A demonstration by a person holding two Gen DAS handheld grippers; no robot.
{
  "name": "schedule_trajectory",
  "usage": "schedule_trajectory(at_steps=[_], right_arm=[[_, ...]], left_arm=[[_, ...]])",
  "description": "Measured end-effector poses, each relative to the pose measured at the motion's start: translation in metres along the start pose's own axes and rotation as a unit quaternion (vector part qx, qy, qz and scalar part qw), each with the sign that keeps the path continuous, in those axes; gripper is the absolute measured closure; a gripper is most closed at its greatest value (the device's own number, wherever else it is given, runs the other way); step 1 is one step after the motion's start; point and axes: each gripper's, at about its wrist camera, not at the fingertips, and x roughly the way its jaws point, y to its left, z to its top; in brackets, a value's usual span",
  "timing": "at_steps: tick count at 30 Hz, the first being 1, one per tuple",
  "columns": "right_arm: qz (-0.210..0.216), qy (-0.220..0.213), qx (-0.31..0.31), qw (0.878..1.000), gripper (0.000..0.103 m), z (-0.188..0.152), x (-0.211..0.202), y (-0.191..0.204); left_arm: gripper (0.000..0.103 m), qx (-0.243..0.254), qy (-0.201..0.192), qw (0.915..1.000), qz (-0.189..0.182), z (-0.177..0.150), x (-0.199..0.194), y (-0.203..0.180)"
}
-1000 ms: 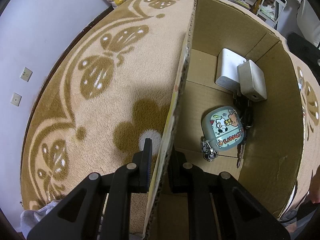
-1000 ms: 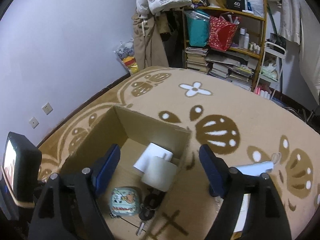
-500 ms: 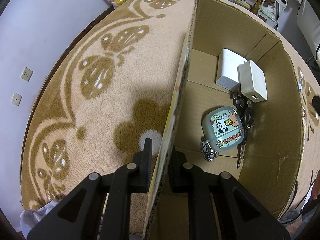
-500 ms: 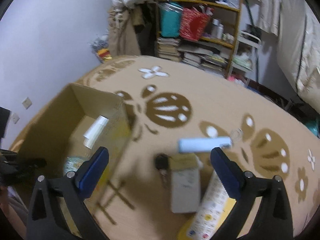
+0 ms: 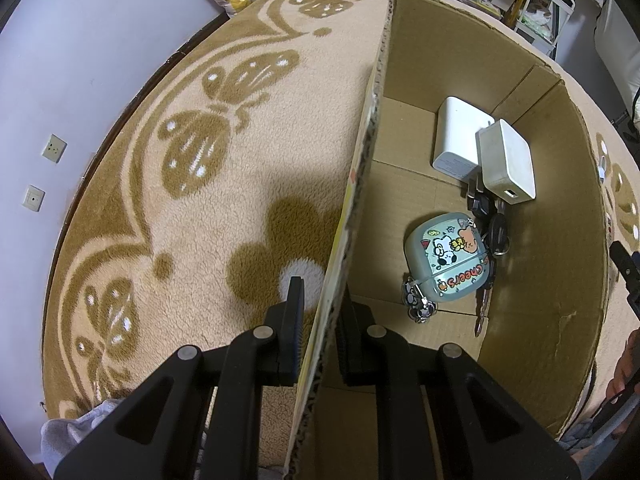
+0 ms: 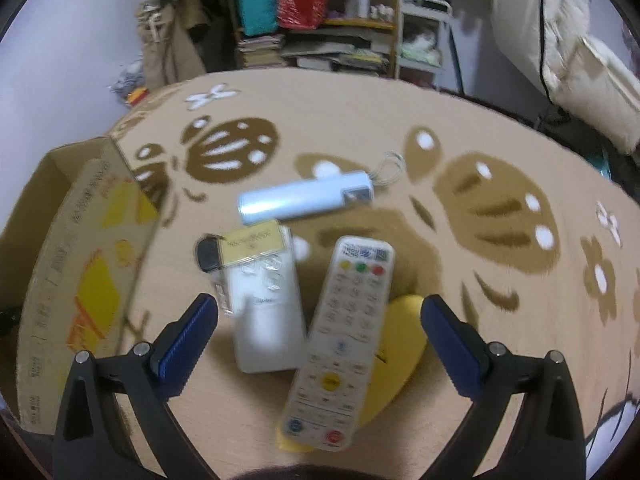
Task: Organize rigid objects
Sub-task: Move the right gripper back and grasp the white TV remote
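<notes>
Black fingers of the left gripper (image 5: 320, 320) pinch the near wall of the cardboard box (image 5: 400, 80), one inside, one outside. Within lie two white chargers (image 5: 504, 156), keys and a cartoon-printed case (image 5: 448, 260). The right gripper (image 6: 318, 332) hangs wide open and empty above the patterned rug (image 6: 500, 152), over two remotes (image 6: 344, 320), with a pale blue cylinder (image 6: 304, 198) farther off.

Dim warm indoor light; the right wrist view is motion-blurred, the left sharp, both bent and dark-cornered at the edges.
</notes>
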Motion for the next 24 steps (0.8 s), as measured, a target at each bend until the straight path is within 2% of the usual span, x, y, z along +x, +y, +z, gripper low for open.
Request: schedule_trajectory(at_steps=[5,7,9,11,13,18,20,24], right_arm=[[-0.015,0.007,0.015,1.000,0.000,-0.007,0.008,-0.011],[-0.023,0.013,0.015,1.000,0.007,-0.009,0.012,-0.012],[-0.028,0.019,0.019,0.999,0.008,-0.010,0.016,-0.014],[-0.031,0.019,0.021,0.999,0.017,-0.011,0.019,-0.014],[-0.028,0.028,0.017,0.999,0.020,-0.013,0.023,-0.012],[-0.026,0.026,0.010,0.999,0.021,-0.018,0.026,-0.007],[-0.019,0.024,0.015,0.999,0.028,-0.019,0.026,-0.007],[-0.022,0.022,0.022,0.999,0.029,-0.018,0.025,-0.009]], left_arm=[[0.089,0.000,0.000,1.0000,0.000,0.000,0.000,0.000],[0.089,0.000,0.000,1.0000,0.000,0.000,0.000,0.000],[0.089,0.000,0.000,1.0000,0.000,0.000,0.000,0.000],[0.089,-0.001,0.000,1.0000,-0.001,0.000,0.000,0.000],[0.089,-0.001,0.000,1.0000,-0.001,-0.001,0.000,0.000],[0.089,-0.001,0.000,1.0000,-0.001,0.000,0.000,0.000],[0.089,-0.001,0.000,1.0000,-0.002,0.000,0.000,0.000],[0.089,0.000,0.000,1.0000,-0.002,0.000,0.000,0.000]])
